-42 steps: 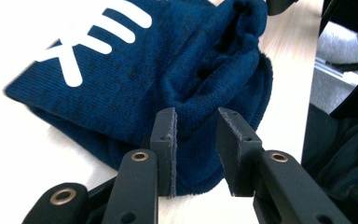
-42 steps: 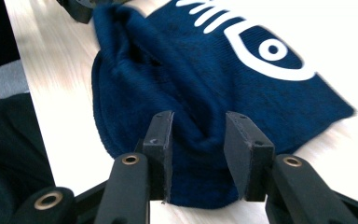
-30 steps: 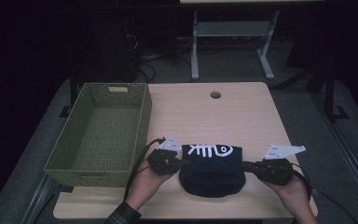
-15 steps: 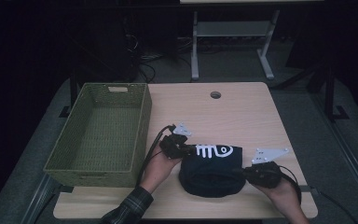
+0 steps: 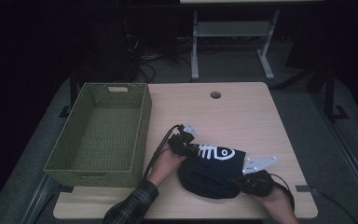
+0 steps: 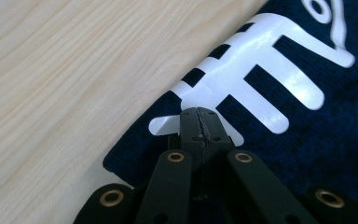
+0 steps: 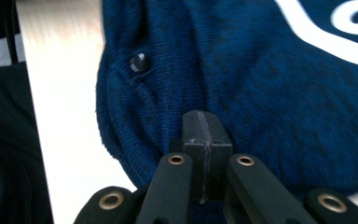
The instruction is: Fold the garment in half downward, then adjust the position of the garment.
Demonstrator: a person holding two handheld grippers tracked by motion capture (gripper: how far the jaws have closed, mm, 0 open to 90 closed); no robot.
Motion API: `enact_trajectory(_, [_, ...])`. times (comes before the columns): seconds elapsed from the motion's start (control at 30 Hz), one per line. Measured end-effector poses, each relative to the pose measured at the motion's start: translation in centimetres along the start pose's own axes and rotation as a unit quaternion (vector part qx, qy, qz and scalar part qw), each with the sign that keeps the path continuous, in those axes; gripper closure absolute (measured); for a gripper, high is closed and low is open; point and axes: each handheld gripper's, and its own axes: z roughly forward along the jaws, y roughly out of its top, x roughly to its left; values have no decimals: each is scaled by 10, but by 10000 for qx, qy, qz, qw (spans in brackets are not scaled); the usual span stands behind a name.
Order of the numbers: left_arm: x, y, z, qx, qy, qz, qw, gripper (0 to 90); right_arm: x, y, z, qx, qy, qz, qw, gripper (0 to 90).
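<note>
Basically one dark blue garment (image 5: 214,170) on table (image 5: 242,112) beside one green basket (image 5: 100,130); two grippers, left gripper (image 5: 186,145) and right gripper (image 5: 248,179), both pinched tight on fabric edges.

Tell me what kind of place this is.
Probably a lab or office workspace, not a home: light wooden desk with a cable hole, grey carpet floor, and a white metal table frame with tangled cables behind.
</note>
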Motion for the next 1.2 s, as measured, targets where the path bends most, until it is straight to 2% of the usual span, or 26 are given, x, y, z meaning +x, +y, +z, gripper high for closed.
enact_trajectory(0.03, [0,1,2,-6,-26,-83,10000,900,3,1,2,30,10,-57,10000,899])
enact_trajectory(0.13, [1,4,6,37,-53,-25,10000,900,11,4,9,115,39,-174,9998,900])
enact_trajectory(0.17, [2,5,6,120,-65,71,9999,900,13,4,11,126,62,-213,9997,900])
enact_trajectory(0.2, [1,5,8,95,-69,42,9999,900,16,5,13,134,80,-267,9995,900])
enact_trajectory(0.23, [2,6,8,159,-75,116,9998,900,18,5,15,137,85,-318,9994,900])
enact_trajectory(0.3, [1,8,12,116,-86,72,9999,900,22,6,18,156,82,-425,9989,900])
enact_trajectory(0.4, [2,9,12,142,-137,117,9997,900,25,7,19,169,103,-457,9988,900])
enact_trajectory(0.5, [1,9,8,10,-197,-12,9998,900,25,8,19,146,127,-437,9989,900])
enact_trajectory(0.57, [1,10,1,-4,-207,60,9998,900,24,8,16,81,149,-427,9989,899])
enact_trajectory(0.63, [-2,10,-5,-152,-303,-40,9994,899,22,9,11,-44,130,-417,9990,899])
enact_trajectory(0.73, [-9,10,-14,-280,-411,-87,9987,899,19,10,2,-284,85,-303,9991,899])
enact_trajectory(0.83, [-18,7,-23,-347,-451,34,9984,899,13,12,-7,-470,-56,-309,9984,899])
enact_trajectory(0.9, [-26,3,-29,-349,-475,85,9982,899,8,13,-11,-561,-145,-229,9981,899])
enact_trajectory(0.97, [-32,-3,-33,-248,-484,206,9983,899,2,13,-14,-587,-240,-164,9978,899])
enact_trajectory(1.03, [-37,-9,-35,-196,-493,245,9983,899,-3,13,-14,-584,-323,-146,9977,899])
enact_trajectory(1.1, [-41,-13,-35,-145,-427,238,9987,898,-8,13,-12,-559,-389,-89,9976,899])
enact_trajectory(1.2, [-41,-19,-32,-66,-433,221,9988,898,-13,12,-8,-420,-458,4,9981,899])
